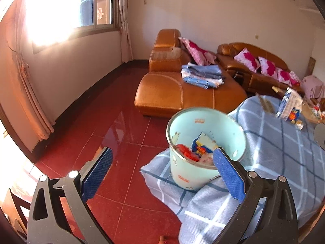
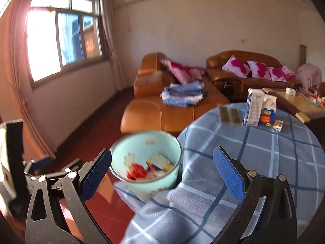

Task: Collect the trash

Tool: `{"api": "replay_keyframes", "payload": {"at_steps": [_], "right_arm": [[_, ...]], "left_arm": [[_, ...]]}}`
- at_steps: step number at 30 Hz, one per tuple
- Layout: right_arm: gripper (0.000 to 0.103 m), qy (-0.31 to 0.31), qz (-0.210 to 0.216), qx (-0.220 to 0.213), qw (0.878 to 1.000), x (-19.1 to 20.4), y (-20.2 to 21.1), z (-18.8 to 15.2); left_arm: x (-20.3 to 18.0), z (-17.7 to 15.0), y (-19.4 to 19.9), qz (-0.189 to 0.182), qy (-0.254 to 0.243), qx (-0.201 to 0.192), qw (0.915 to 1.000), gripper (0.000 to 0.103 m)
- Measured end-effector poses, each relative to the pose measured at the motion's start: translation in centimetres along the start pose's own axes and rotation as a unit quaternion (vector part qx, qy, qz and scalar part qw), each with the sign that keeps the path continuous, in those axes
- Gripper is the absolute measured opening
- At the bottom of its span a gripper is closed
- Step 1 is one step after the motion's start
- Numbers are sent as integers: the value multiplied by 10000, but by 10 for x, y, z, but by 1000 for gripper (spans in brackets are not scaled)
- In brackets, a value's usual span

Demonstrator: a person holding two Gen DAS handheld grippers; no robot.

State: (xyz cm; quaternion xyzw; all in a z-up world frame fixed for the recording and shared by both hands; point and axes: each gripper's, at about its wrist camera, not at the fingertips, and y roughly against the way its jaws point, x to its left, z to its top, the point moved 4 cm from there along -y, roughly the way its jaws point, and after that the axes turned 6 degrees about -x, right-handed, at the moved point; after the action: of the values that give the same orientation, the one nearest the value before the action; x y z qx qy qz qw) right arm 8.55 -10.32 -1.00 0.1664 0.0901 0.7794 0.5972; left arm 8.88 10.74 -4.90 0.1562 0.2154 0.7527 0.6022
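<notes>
Red floor; mint bin (image 1: 205, 146) holds wrappers (image 1: 190, 152).

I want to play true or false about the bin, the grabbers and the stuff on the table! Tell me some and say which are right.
1. The light blue bin already has wrappers in it. True.
2. The left gripper is squeezing a carton. False: it is open and holds nothing.
3. Two milk cartons stand upright on the checked tablecloth. True.
4. The right gripper is shut tight. False: it is open too, with nothing between its pads.
5. The folded blue cloths lie on the floor. False: they rest on the orange sofa.
</notes>
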Motion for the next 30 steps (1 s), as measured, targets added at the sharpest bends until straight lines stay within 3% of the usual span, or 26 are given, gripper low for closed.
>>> {"api": "replay_keyframes", "payload": {"at_steps": [6,12,30], "right_arm": [[98,-292,-3,-481,9984,0,35,22],[98,-387,-12,-687,9969,-1,48,31],[98,-369,35,-735,9966,5,50,26]], "left_arm": [[-5,18,37,146,-170,-581,9981,97],[-8,28,57,70,-147,-864,9961,97],[-7,31,66,96,-205,-1061,9941,97]]}}
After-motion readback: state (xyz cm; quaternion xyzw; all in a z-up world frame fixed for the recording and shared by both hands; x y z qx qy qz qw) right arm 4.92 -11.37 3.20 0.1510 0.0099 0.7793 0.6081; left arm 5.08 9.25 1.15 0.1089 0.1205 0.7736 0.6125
